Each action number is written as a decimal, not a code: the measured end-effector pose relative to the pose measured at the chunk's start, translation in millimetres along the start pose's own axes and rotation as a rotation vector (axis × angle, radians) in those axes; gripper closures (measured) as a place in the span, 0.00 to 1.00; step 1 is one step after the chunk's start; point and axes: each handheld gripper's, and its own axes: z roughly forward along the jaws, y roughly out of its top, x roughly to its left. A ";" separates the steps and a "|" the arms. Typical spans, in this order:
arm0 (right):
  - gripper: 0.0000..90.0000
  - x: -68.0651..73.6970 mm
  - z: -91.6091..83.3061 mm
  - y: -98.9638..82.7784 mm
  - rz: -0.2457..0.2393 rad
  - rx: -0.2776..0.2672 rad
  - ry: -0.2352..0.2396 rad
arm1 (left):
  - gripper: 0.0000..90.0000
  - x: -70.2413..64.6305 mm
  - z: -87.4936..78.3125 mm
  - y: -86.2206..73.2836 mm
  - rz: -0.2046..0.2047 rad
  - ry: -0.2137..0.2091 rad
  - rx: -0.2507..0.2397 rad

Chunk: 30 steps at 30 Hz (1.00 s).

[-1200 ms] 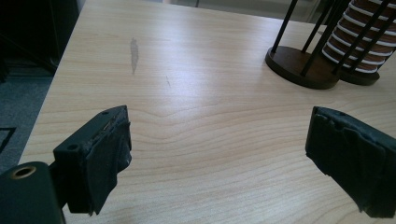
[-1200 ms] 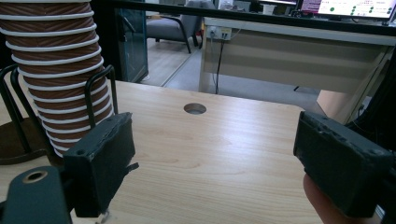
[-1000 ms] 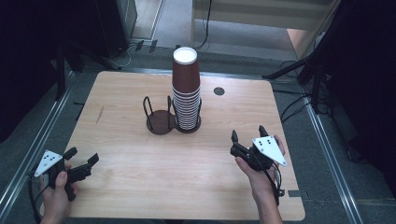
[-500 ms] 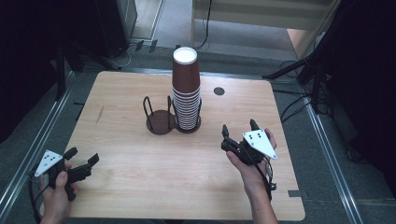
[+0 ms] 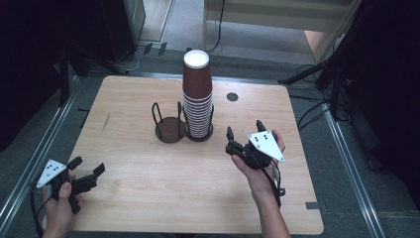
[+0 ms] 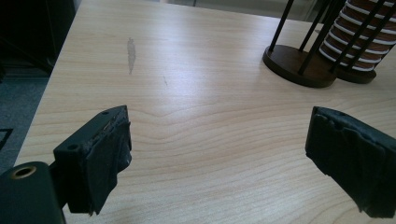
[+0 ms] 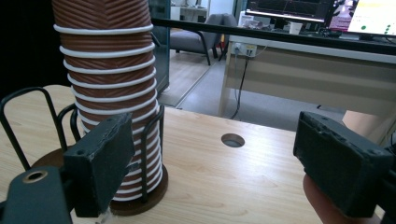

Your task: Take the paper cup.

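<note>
Both grippers, left [image 5: 86, 172] and right [image 5: 243, 133], sit wide open and empty; cup stack's [image 7: 109, 88] top cut off in right gripper view.

The worktop [image 5: 148, 198] is pale wood with a visible grain, smooth and matt, marked by one dull grey smear [image 6: 131, 53]. The stacked cups [image 5: 197, 99] look like paper: brown, ribbed walls with a rough, matt texture and smooth white rolled rims. Their holder [image 5: 171, 130] has a dark wooden base with a slight sheen and thin black metal rods. The left gripper [image 6: 224, 158] and right gripper [image 7: 219, 158] have matt black plastic bodies; their jaws carry rough, wrinkled black padding.
</note>
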 end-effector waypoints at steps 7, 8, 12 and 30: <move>0.14 8.8 5.6 3.0 -0.001 0.001 0.018 | 0.08 0.4 0.0 0.0 0.001 -0.001 -0.001; 0.14 10.8 6.3 3.3 0.003 0.003 0.023 | 0.08 0.3 0.0 0.0 0.000 -0.001 -0.002; 0.14 17.0 9.6 4.4 -0.001 0.001 0.035 | 0.08 0.3 -0.1 -0.1 0.000 -0.002 -0.003; 0.13 42.6 31.3 23.7 0.039 -0.023 0.086 | 0.08 0.8 -0.1 -0.1 -0.004 -0.010 -0.005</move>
